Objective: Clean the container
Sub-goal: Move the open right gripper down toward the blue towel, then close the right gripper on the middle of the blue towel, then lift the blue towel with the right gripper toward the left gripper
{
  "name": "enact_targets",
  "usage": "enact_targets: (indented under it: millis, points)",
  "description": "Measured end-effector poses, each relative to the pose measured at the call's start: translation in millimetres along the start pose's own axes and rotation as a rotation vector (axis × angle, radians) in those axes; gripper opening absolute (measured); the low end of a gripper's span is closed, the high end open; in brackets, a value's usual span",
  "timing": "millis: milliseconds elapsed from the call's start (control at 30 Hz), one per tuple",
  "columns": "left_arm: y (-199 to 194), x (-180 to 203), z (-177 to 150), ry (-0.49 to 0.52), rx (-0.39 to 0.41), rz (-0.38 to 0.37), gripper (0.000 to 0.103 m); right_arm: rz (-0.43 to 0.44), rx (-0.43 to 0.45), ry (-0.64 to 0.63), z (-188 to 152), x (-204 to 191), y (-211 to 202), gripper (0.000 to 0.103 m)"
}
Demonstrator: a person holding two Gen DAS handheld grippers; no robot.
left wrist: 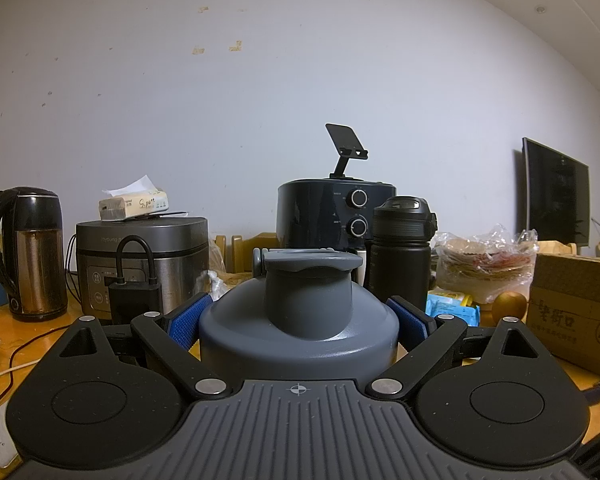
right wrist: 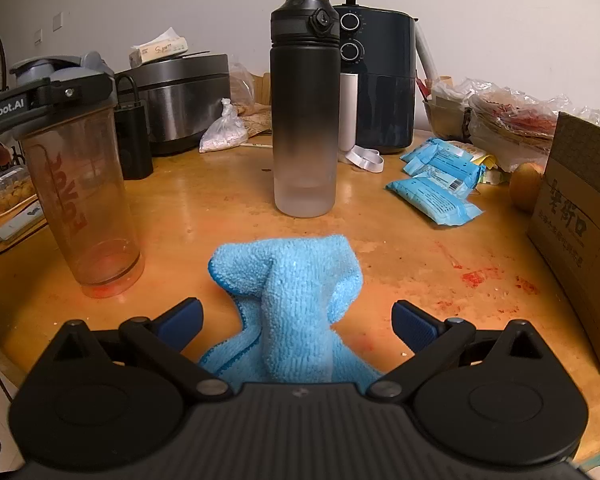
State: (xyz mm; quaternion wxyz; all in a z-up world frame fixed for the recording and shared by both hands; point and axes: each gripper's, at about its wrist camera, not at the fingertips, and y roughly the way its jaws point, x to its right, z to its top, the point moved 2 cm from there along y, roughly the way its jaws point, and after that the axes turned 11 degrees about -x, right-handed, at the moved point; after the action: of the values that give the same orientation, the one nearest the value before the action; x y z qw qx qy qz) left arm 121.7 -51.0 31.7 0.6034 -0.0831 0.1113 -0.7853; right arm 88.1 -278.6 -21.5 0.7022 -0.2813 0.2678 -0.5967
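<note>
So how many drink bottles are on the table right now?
2. The clear shaker bottle with the grey lid stands at the left, gripped at its lid by the left claw. The black gradient bottle stands mid-table before the air fryer. Clutter may hide others.

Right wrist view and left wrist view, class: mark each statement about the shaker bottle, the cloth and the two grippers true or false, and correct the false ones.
1. The left gripper grips the shaker bottle at its grey lid. True.
2. The blue cloth is clamped tight by the right gripper. False: its jaws stand apart, with the cloth between them.
3. The shaker bottle lies on its side. False: it stands upright on the wooden table.
4. The black bottle stands behind the cloth. True.
</note>
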Motion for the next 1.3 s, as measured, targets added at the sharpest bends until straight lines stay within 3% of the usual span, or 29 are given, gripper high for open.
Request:
enact_targets:
  millis: [233,400,667,867,1300]
  points:
    - [-0.3,-0.4,0.8,-0.001,0.0,0.0,0.095,0.004,-0.002,0.0,-0.1,-0.4,2.0,0.102]
    - [-0.8,-0.2,0.6,-0.002,0.001,0.0,0.095,-0.001,-0.005,0.002,-0.5,-0.4,4.1,0.077]
    - [-1.1,-0.1,0.9,-0.003,0.001,0.0,0.095,0.003,0.002,0.018,-1.5,-0.4,3.8,0.019]
    - [-0.5,-0.5,0.8,-0.003,0.0,-0.001,0.095,0.012,0.009,0.02,-2.7,-0.9,2.4,0.008]
    - [-0.2,-0.7,1.8,-0.003,-0.003,0.0,0.095,0.024,0.014,0.024,-3.8,-1.2,2.7,0.006]
